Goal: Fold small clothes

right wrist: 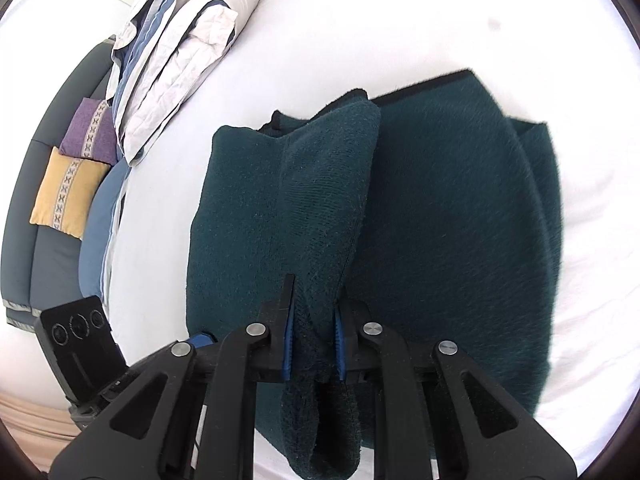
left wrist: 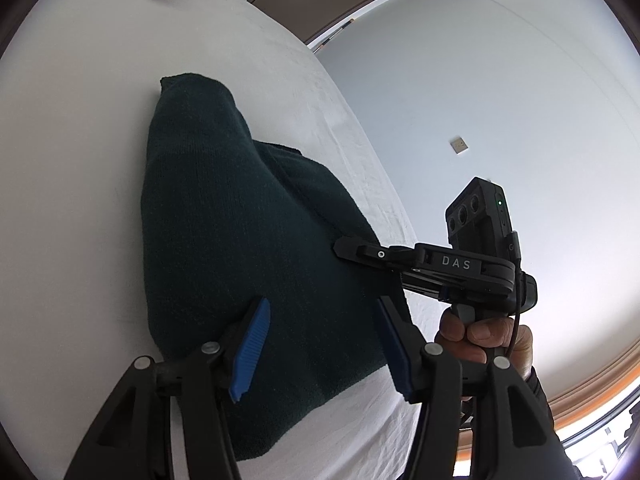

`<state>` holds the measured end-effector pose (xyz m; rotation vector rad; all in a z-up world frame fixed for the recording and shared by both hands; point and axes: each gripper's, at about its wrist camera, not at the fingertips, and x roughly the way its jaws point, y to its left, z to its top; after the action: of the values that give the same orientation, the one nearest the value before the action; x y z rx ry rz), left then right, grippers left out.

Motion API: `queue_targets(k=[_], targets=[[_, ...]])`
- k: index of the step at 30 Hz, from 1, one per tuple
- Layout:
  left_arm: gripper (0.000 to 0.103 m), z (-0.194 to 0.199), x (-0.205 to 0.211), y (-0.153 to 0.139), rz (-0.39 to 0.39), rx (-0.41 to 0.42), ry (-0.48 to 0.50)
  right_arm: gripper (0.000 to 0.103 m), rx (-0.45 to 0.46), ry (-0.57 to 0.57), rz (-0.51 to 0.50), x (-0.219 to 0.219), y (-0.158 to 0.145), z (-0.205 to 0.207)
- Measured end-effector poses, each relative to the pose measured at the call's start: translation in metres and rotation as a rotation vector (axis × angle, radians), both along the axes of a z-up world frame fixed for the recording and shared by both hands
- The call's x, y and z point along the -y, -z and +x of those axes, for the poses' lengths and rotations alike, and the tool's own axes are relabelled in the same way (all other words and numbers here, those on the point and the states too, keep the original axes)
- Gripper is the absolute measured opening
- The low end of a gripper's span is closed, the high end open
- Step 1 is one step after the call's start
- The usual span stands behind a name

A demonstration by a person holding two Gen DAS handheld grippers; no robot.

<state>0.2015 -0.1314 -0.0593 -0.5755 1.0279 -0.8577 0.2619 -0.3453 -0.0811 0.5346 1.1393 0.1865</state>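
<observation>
Blue-padded fingers point(right wrist: 289, 340) of the right gripper point(right wrist: 314, 340) are clenched on a raised fold of the dark green sweater point(right wrist: 440, 208), which lies partly folded on the white bed sheet point(right wrist: 360, 20). Just above that sweater's near edge, the left gripper point(left wrist: 320, 344) hangs with its jaws spread wide, grasping nothing. Pillows point(right wrist: 180, 48) lie at the sheet's far edge.

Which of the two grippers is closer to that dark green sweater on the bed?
Right. The right gripper is touching the dark green sweater, its fingers shut on a raised fold. The left gripper is open over the sweater's near edge, gripping nothing.
</observation>
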Motion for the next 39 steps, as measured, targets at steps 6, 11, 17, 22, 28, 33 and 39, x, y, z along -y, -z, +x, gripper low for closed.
queue_targets(k=[6, 11, 17, 22, 28, 33, 39], targets=[[0.060, 0.013, 0.031, -0.021, 0.040, 0.063, 0.029, 0.013, 0.012, 0.019, -0.053, 0.032, -0.021, -0.014], [0.060, 0.020, 0.056, -0.024, 0.084, 0.088, 0.064, 0.013, -0.002, 0.037, -0.073, 0.068, -0.030, -0.028], [0.059, 0.022, 0.078, 0.007, 0.179, 0.075, 0.090, 0.013, -0.049, 0.095, -0.041, 0.106, 0.005, -0.041], [0.059, 0.019, 0.076, 0.010, 0.214, 0.113, 0.102, 0.013, -0.048, 0.094, -0.023, 0.117, 0.014, -0.042], [0.059, 0.012, 0.077, 0.013, 0.252, 0.133, 0.114, 0.018, -0.017, 0.113, 0.013, 0.114, 0.021, -0.063], [0.059, 0.016, 0.074, 0.016, 0.240, 0.110, 0.119, 0.028, -0.007, 0.148, 0.050, 0.105, 0.012, -0.101], [0.059, 0.015, 0.075, 0.016, 0.271, 0.115, 0.122, 0.022, -0.039, 0.146, 0.000, 0.100, 0.019, -0.137]])
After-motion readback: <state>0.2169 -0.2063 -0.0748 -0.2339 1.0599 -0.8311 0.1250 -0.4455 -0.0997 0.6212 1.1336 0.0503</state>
